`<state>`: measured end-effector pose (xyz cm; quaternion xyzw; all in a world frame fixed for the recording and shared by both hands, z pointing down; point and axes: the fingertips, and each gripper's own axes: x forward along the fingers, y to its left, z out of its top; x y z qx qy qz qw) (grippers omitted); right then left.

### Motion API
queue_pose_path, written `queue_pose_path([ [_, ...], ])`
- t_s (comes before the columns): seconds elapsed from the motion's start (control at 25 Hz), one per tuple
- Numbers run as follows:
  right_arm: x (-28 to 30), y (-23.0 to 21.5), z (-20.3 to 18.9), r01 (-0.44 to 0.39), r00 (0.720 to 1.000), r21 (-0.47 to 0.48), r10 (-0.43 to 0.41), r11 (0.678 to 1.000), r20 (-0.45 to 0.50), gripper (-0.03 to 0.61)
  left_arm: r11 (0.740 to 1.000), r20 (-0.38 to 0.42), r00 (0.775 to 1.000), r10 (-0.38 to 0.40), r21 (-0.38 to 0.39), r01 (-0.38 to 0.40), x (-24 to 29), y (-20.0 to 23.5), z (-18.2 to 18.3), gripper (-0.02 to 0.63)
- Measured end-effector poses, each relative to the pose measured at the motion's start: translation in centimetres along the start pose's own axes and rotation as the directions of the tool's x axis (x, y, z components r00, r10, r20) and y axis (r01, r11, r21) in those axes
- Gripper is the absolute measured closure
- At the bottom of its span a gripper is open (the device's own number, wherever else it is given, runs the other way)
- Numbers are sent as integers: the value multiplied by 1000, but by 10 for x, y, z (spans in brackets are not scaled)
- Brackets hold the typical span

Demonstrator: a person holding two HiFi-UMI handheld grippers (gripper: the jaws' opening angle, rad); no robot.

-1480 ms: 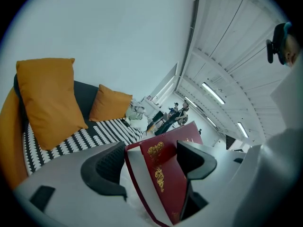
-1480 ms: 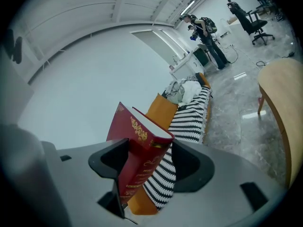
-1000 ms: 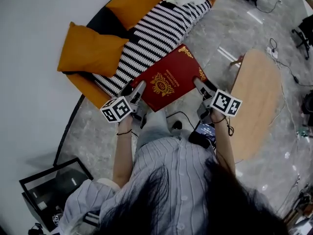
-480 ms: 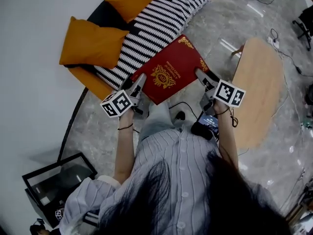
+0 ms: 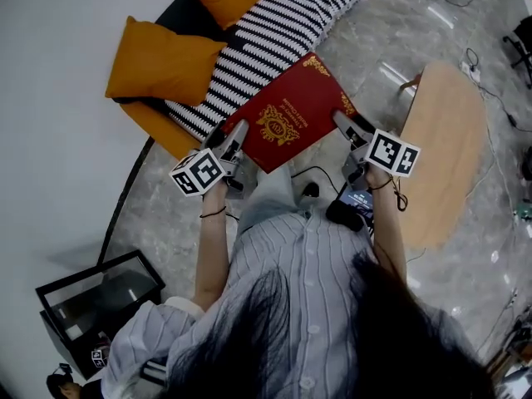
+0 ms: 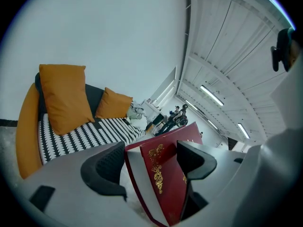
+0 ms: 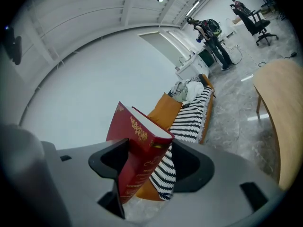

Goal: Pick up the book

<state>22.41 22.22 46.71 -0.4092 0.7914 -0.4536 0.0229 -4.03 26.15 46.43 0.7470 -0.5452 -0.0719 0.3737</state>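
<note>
Book (image 5: 291, 123) clamped at opposite edges by left hand-held gripper (image 5: 236, 136) and right hand-held gripper (image 5: 342, 121), aloft over sofa (image 5: 249, 48) edge

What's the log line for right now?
left gripper: shut on red book | right gripper: shut on red book | status: held by both

1 dark-red gold-tooled hardback book (image 5: 291, 116); 2 grey plastic grippers: left gripper (image 5: 231, 136), right gripper (image 5: 346, 124); 2 orange cushions (image 5: 162, 61); 1 b/w striped sofa (image 5: 259, 40); 1 oval wooden table (image 5: 442, 144).

The deep red hardcover book (image 5: 293, 115) bears gold ornament. Beside it: black-and-white striped sofa seat (image 5: 249, 48), plain orange cushions (image 5: 162, 61), grey marbled stone floor (image 5: 374, 23).
</note>
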Motion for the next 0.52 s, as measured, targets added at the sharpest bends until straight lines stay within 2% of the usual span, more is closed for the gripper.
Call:
queue_pose_path([
  [0.52, 18, 0, -1, -31, 998, -18, 30, 999, -51, 281, 999, 32, 999, 38, -25, -37, -3, 11, 0, 273],
])
